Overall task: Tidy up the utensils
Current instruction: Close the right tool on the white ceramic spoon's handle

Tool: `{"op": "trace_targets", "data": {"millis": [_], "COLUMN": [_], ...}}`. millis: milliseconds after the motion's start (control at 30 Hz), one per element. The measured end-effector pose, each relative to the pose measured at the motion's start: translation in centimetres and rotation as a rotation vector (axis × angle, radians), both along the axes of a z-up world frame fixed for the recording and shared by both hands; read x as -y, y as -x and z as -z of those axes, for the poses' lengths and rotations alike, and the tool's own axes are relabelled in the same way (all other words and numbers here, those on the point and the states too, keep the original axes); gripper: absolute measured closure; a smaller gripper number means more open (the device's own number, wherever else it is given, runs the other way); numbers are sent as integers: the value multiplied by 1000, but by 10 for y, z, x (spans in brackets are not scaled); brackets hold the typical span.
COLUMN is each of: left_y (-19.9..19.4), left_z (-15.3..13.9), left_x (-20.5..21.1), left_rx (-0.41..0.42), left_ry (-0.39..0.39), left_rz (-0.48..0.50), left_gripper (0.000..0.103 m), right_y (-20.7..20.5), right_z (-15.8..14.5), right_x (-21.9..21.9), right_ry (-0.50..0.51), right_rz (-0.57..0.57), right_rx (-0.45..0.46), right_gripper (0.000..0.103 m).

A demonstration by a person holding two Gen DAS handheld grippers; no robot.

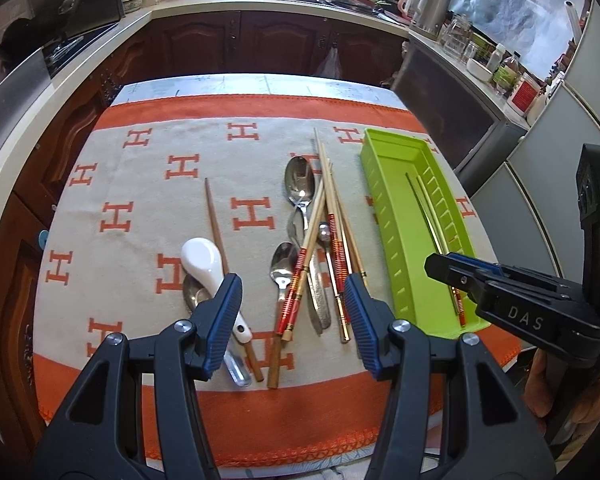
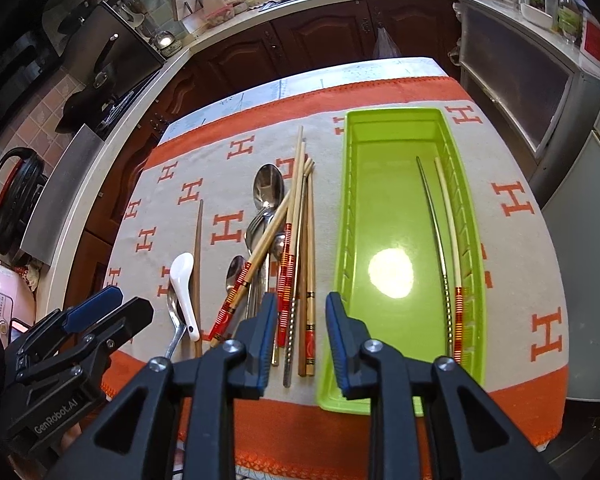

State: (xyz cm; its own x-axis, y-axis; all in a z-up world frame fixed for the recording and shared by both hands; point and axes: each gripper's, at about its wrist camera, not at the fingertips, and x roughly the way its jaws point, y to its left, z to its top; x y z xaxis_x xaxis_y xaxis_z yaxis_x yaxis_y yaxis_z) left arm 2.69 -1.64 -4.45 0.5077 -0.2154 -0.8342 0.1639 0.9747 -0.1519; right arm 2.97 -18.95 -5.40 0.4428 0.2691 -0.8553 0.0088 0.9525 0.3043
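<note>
A lime green tray (image 1: 388,184) (image 2: 380,200) lies on the right of the cloth, with a metal chopstick (image 2: 432,220) and a pale red-banded chopstick (image 2: 450,220) along its right wall. Left of it is a heap of wooden chopsticks (image 1: 332,216) (image 2: 300,208) over metal spoons (image 1: 299,184) (image 2: 267,186). Further left a white ceramic spoon (image 1: 204,260) (image 2: 182,276) rests beside a dark brown chopstick (image 1: 214,216) (image 2: 198,240). My left gripper (image 1: 294,312) (image 2: 100,312) is open above the heap's near ends. My right gripper (image 2: 302,332) (image 1: 432,266) is open and empty over the tray's near left rim.
The table carries a grey and orange cloth (image 1: 148,208) printed with H letters. Dark wooden cabinets (image 1: 260,40) and a white counter ring the table. A kettle (image 1: 430,8) and jars stand at the back right. Grey appliance doors (image 1: 548,168) stand close on the right.
</note>
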Motion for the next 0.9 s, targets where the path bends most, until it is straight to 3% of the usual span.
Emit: {"op": "trace_targets", "data": {"millis": [200, 633, 733, 900], "left_y": [-2, -14, -18, -22], "left_z": [3, 20, 28, 36], "left_x": [-21, -71, -91, -119], "left_rx": [12, -32, -55, -66], "left_ry": [-34, -9, 25, 18], "left_rz": [-38, -107, -141, -195], "left_gripper": [53, 53, 53, 53], "right_y": [-5, -20, -26, -35], "right_z": [-4, -2, 1, 8], "right_x": [-20, -74, -87, -109], "right_ry": [26, 97, 100, 88], "right_rz": [-31, -137, -171, -225], "right_rx": [11, 15, 2, -14], "right_gripper": [74, 74, 74, 74]}}
